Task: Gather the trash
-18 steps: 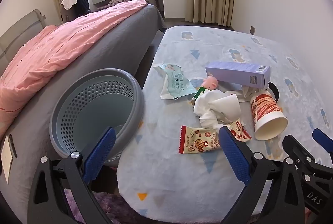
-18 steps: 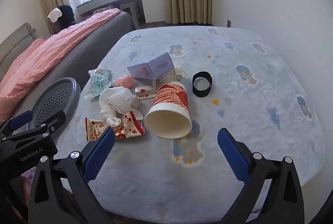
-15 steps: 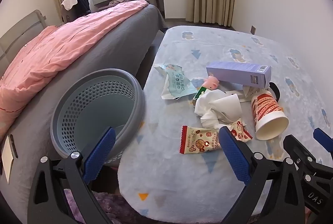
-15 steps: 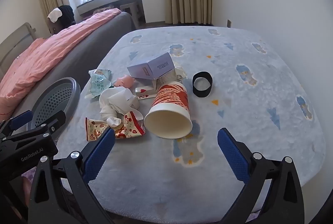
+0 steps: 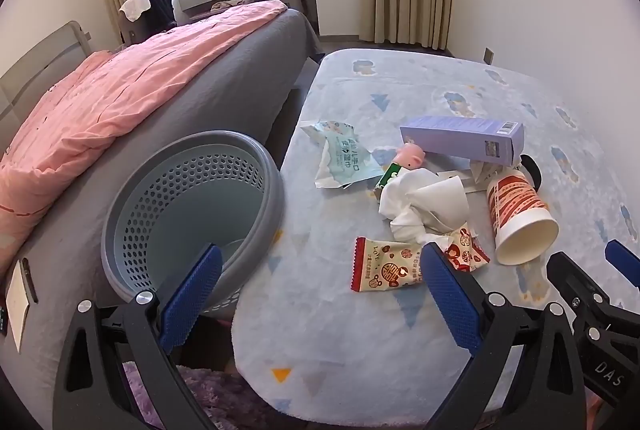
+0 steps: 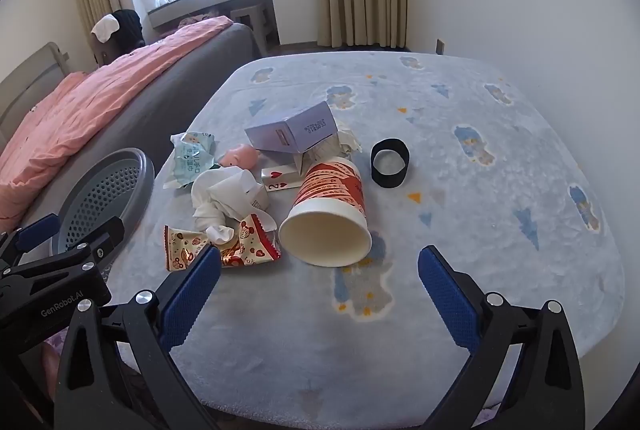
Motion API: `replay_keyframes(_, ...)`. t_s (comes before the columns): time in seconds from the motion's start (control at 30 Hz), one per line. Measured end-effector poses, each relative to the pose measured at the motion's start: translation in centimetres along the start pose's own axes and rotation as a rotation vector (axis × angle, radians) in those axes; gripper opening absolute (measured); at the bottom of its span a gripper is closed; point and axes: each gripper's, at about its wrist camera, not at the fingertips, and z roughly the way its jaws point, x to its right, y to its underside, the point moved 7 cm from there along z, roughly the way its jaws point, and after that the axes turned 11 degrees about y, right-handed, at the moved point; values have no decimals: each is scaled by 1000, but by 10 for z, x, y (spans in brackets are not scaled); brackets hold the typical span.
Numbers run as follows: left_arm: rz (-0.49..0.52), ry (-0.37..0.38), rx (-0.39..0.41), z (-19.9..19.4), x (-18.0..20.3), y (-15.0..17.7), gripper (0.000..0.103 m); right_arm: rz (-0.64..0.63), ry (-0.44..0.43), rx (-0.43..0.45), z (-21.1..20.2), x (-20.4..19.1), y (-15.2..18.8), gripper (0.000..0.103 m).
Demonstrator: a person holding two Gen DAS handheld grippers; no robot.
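Note:
Trash lies in a heap on the blue-covered table (image 5: 360,350) (image 6: 500,230): a red-and-white paper cup (image 5: 518,216) (image 6: 330,216) on its side, crumpled white tissue (image 5: 420,206) (image 6: 226,198), a snack wrapper (image 5: 386,264) (image 6: 240,244), a teal wet-wipe packet (image 5: 344,158) (image 6: 192,158), a lilac carton (image 5: 464,138) (image 6: 296,132), a pink pig toy (image 5: 412,154) (image 6: 240,155). A grey perforated basket (image 5: 192,206) (image 6: 104,190) stands left of the table. My left gripper (image 5: 316,294) hangs open above the table's near edge, between the basket and the wrapper. My right gripper (image 6: 318,296) is open in front of the cup.
A bed with a pink duvet (image 5: 100,110) runs along the left, close behind the basket. A black ring (image 6: 390,162) and a playing card (image 6: 280,180) lie by the cup. A wall (image 6: 520,10) bounds the table's right side. Purple rug (image 5: 208,394) lies below the near edge.

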Motion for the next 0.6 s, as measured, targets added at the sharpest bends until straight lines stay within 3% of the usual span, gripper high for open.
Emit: replay_keyframes(0.6,-5,0,5,-5,0,0,95,-2,3,2,0,0,0,97)
